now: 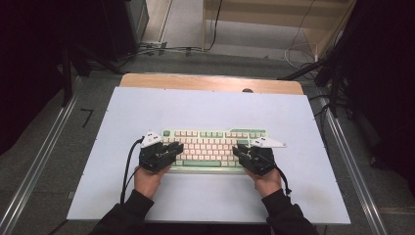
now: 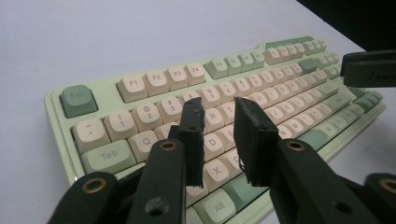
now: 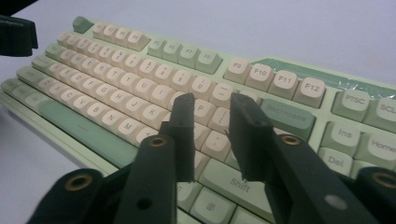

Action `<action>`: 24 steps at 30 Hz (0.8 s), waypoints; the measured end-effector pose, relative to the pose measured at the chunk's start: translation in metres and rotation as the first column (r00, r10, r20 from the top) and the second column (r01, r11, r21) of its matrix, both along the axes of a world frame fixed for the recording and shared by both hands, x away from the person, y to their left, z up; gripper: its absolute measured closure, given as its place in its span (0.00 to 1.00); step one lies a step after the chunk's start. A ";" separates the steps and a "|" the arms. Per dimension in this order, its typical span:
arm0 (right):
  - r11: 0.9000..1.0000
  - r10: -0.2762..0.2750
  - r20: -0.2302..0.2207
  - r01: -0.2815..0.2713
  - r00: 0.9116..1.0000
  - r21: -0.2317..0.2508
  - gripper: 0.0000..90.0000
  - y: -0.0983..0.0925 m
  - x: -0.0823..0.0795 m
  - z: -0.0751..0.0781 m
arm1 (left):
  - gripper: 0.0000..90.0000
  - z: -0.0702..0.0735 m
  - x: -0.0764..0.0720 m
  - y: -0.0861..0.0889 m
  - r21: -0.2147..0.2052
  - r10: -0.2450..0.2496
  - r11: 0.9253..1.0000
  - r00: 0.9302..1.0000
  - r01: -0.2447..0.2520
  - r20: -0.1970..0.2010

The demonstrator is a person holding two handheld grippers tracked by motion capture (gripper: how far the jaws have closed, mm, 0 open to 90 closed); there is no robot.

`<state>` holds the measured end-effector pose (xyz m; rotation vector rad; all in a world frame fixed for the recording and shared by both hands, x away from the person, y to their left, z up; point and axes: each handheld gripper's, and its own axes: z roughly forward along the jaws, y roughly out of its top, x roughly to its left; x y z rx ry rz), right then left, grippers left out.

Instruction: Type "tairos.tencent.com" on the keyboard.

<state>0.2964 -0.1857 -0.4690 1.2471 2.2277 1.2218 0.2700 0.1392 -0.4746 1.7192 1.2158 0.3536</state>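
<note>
On the pale tabletop (image 1: 205, 105), lying near the middle: mint-green keyboard (image 1: 215, 147) with cream keycaps and green Esc, Tab, Shift, Backspace and spacebar. Hovering over its left end, left gripper (image 2: 219, 140), jaws slightly parted, pinching nothing. Hovering over the right end, right gripper (image 3: 212, 135), likewise parted, nothing between.

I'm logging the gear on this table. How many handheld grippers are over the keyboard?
2. The left gripper is over the left end of the keyboard, the right gripper over its right end. Both have jaws apart, holding nothing.
</note>
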 end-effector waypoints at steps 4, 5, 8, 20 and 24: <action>1.000 0.009 0.017 -0.009 1.000 0.001 0.62 -0.007 -0.003 0.002 | 0.65 0.000 -0.004 0.001 0.016 0.008 1.000 1.000 -0.008 0.005; 1.000 0.003 0.014 -0.003 1.000 0.006 0.59 -0.009 -0.004 0.002 | 0.62 -0.001 -0.005 0.001 0.018 0.008 1.000 1.000 -0.008 0.007; 1.000 -0.001 0.023 0.001 1.000 0.011 0.55 -0.015 -0.006 0.002 | 0.53 -0.001 -0.008 0.002 0.026 0.023 0.999 1.000 -0.023 0.012; 0.998 -0.052 0.007 0.052 0.999 0.024 0.35 -0.047 -0.011 0.001 | 0.37 -0.003 -0.015 0.018 0.033 0.075 0.997 0.997 -0.075 0.024; 0.996 -0.085 0.003 0.085 0.996 0.018 0.33 -0.060 -0.013 0.001 | 0.36 -0.005 -0.019 0.024 0.037 0.093 0.995 0.995 -0.094 0.038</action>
